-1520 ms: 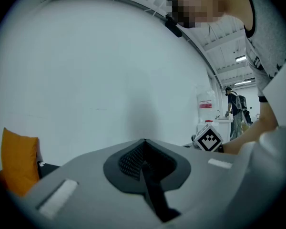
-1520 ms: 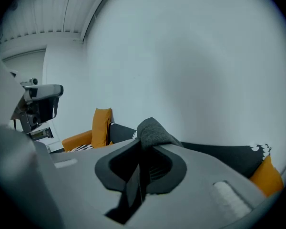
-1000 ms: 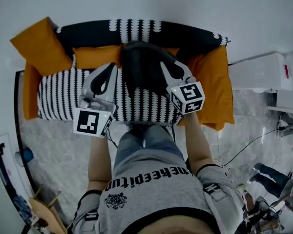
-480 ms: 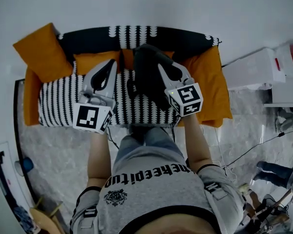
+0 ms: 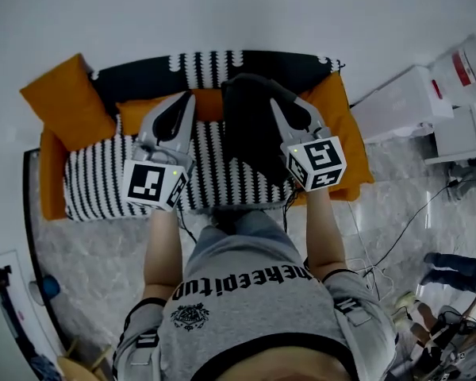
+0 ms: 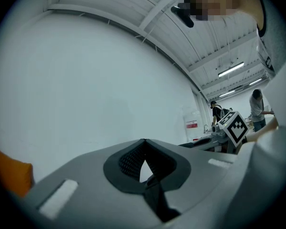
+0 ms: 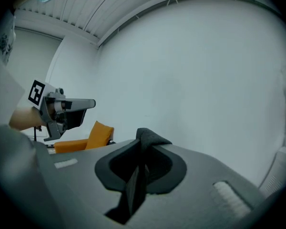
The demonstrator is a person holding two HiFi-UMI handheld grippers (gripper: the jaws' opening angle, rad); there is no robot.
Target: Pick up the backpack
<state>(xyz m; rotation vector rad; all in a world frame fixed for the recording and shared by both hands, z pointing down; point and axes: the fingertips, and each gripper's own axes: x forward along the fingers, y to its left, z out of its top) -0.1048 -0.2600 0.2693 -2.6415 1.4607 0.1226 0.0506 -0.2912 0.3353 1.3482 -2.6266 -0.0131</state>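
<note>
The black backpack (image 5: 250, 133) hangs in front of the striped sofa (image 5: 103, 165), lifted off the seat. My right gripper (image 5: 276, 105) is at its upper right, shut on a fold of dark backpack fabric (image 7: 150, 138) that sticks up between the jaws. Left of the bag, my left gripper (image 5: 186, 98) has its jaws closed on a thin dark strap (image 6: 155, 194). From above, that strap's link to the bag is hidden. Both grippers (image 6: 145, 163) (image 7: 143, 151) point at the white wall.
Orange cushions (image 5: 59, 94) (image 5: 341, 125) lie at both sofa ends, and another (image 7: 99, 133) shows in the right gripper view. White boxes (image 5: 412, 101) stand to the right. Cables (image 5: 389, 244) trail over the floor. People (image 6: 217, 111) stand far off.
Both grippers have risen, the right one more. The backpack has come up with them and now hangs higher against the sofa back.
</note>
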